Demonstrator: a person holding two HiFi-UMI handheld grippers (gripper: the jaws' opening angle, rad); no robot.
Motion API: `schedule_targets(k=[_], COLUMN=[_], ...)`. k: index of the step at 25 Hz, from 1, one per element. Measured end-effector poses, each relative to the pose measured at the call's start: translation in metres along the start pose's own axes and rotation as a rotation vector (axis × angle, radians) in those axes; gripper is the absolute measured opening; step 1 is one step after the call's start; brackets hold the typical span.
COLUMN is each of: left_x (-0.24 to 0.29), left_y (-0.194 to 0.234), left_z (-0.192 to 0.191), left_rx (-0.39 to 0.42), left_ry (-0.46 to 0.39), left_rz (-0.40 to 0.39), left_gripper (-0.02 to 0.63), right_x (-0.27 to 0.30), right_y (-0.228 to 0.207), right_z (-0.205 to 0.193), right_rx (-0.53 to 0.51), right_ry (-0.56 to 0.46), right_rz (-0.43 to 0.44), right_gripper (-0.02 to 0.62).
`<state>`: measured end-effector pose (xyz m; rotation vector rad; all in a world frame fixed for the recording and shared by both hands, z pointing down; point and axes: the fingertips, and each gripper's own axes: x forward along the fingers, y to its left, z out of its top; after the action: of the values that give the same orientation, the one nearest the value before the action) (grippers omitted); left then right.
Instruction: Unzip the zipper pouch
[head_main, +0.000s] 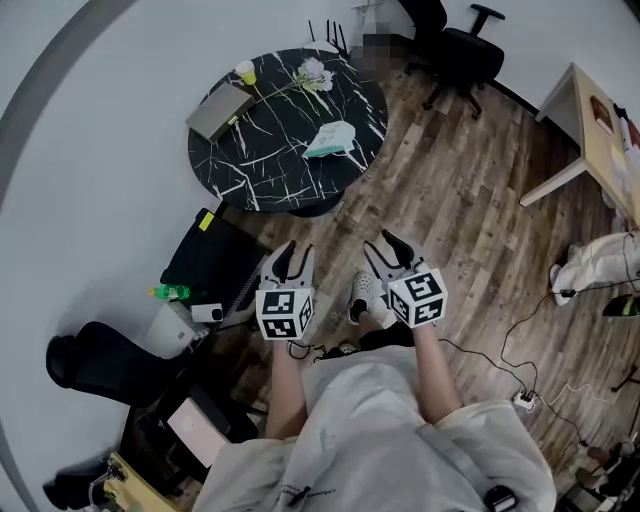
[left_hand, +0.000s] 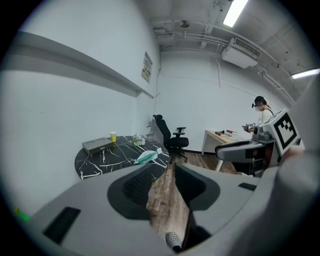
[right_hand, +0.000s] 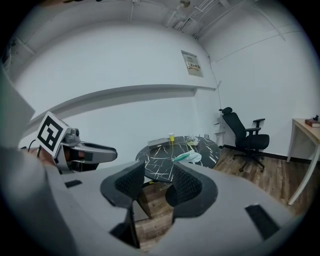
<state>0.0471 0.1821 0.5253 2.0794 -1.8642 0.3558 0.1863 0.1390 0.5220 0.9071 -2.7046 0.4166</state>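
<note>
The zipper pouch (head_main: 332, 139), teal and white, lies on the right part of a round black marble table (head_main: 260, 160). It also shows in the left gripper view as the pouch (left_hand: 148, 156) and in the right gripper view as the pouch (right_hand: 187, 157), far ahead of the jaws. My left gripper (head_main: 297, 255) and right gripper (head_main: 385, 248) are held side by side above the wooden floor, well short of the table. Both are open with nothing between their pads. In the left gripper view the left gripper (left_hand: 169, 167) frames bare floor; the right gripper (right_hand: 159, 180) frames the table's foot.
On the table also lie a grey box (head_main: 218, 110), a yellow cup (head_main: 245, 71) and a flower stem (head_main: 305, 80). A black office chair (head_main: 455, 50) stands beyond it and a wooden desk (head_main: 600, 130) at the right. A black case (head_main: 210, 260), a green bottle (head_main: 170, 292) and cables (head_main: 525, 400) lie on the floor.
</note>
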Motion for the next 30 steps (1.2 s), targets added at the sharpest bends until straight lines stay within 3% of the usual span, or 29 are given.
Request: schedule_targets(k=[4,9,20,24,30], left_x=[0.036,0.071,0.131,0.144,0.165], left_y=[0.018,0.038,0.070,0.074,0.097], left_z=[0.033,0.062,0.091,0.090,0.085], left_rx=[0.032,0.045,0.034,0.025,-0.004], left_ry=[-0.005,0.002,0.020,0.038,0.062], left_rz=[0.009,0.022,0.081,0.075,0.072], left_gripper=[0.150,0.150,0.150,0.150,0.150], right_x=[0.036,0.077,0.127,0.142,0.177], right_y=[-0.022,-0.047,-0.102,-0.113,-0.113], right_z=[0.035,0.066,0.079,0.077,0.077], right_rx=[0.030,0.005,-0.054,-0.112,-0.303], right_ry=[-0.070,-0.077,-0.022,0.026,0.105], right_rz=[0.043,0.080,0.129,0.140,0.162], right_gripper=[0.184,0.189,0.222,0.225,0.225])
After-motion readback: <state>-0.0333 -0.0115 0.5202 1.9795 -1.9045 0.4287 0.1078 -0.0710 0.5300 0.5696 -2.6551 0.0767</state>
